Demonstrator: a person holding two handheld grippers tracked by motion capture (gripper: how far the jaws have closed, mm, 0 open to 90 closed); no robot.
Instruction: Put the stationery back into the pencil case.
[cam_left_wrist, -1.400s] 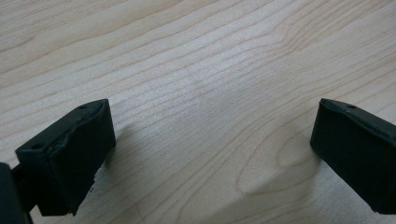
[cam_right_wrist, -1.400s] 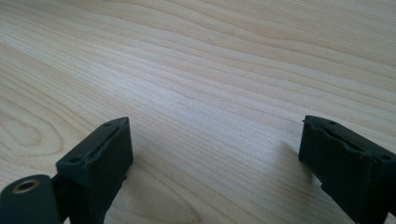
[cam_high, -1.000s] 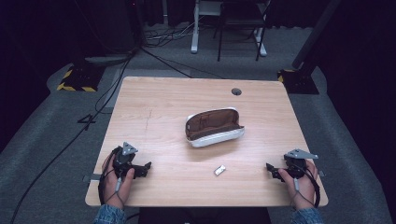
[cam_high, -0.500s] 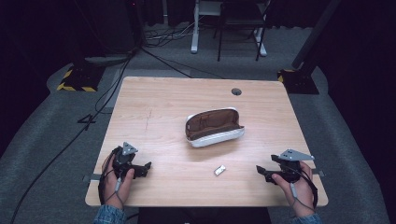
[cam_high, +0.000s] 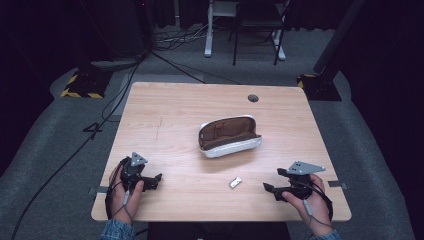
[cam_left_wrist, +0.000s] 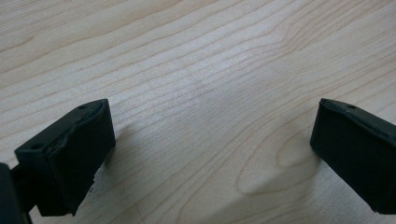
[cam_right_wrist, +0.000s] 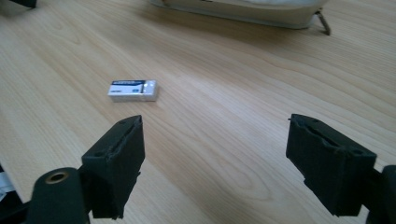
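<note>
- Where the wooden table (cam_high: 165, 110) meets its near left corner in the high view, the person's left hand (cam_high: 122, 187) holds the left gripper (cam_high: 156, 178), which lies low on the wood and points toward the table's middle.
- In the left gripper view its two black jaws stand spread wide apart, with bare wood grain between them and nothing held.
- Near the table's middle lies an open case (cam_high: 228, 136), white outside and brown inside, its opening facing the person; its lower edge and a zip pull run along the top of the right gripper view (cam_right_wrist: 261, 14).
- Nearer the person than the case, and a little to its right, a small white box (cam_high: 235, 182) lies flat on the wood, apart from the case and from both grippers.
- In the right gripper view this box (cam_right_wrist: 133, 90) bears a blue label and sits beyond the tip of the left-hand jaw, not between the two.
- At the near right corner the right hand (cam_high: 310, 200) holds the right gripper (cam_high: 274, 190), tips aimed leftward toward the box, near it but not touching.
- Its jaws are likewise spread wide over bare wood, gripping nothing.
</note>
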